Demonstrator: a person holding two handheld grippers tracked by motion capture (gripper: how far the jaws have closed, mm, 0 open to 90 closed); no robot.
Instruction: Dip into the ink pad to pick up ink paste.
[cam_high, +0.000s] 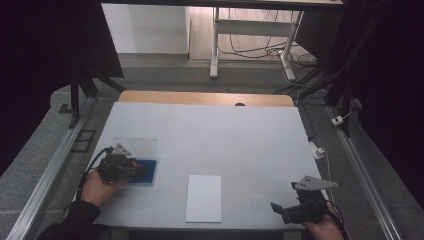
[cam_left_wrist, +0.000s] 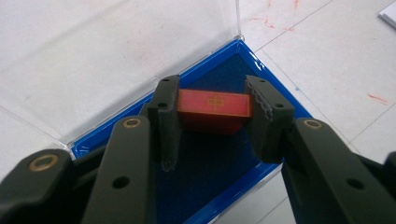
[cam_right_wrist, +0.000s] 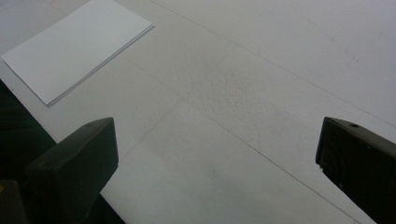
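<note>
Where the white table (cam_high: 210, 135) fills the high view, we see the largest items first: a sheet of white paper (cam_high: 203, 198) lying flat near the front edge, and at the left a shallow blue case (cam_high: 148, 172) with a clear hinged lid (cam_high: 134, 147) standing open behind it. Inside that case, on its dark blue lining, sits a small red block (cam_left_wrist: 214, 103) bearing a faint gold mark on its upper face.

We note that the left gripper (cam_left_wrist: 214, 112) is closed on the red block, its pads pressing the two short ends while the block stands just above the lining. The right gripper (cam_right_wrist: 217, 154) hovers over bare table near the front right corner, jaws spread wide and holding nothing; the paper lies well apart to its side.

We judge the block to be light, rigid and hard-edged, probably a stamp or seal, so it should tolerate a firm pinch without deforming. Its smooth faces may slip, which makes the ribbed pads on opposite ends a sound hold. We would keep the grip centred on the ends so the block does not swivel. The case looks thin and light, with a brittle lid, and could shift or lift if the block catches on the lining.
</note>
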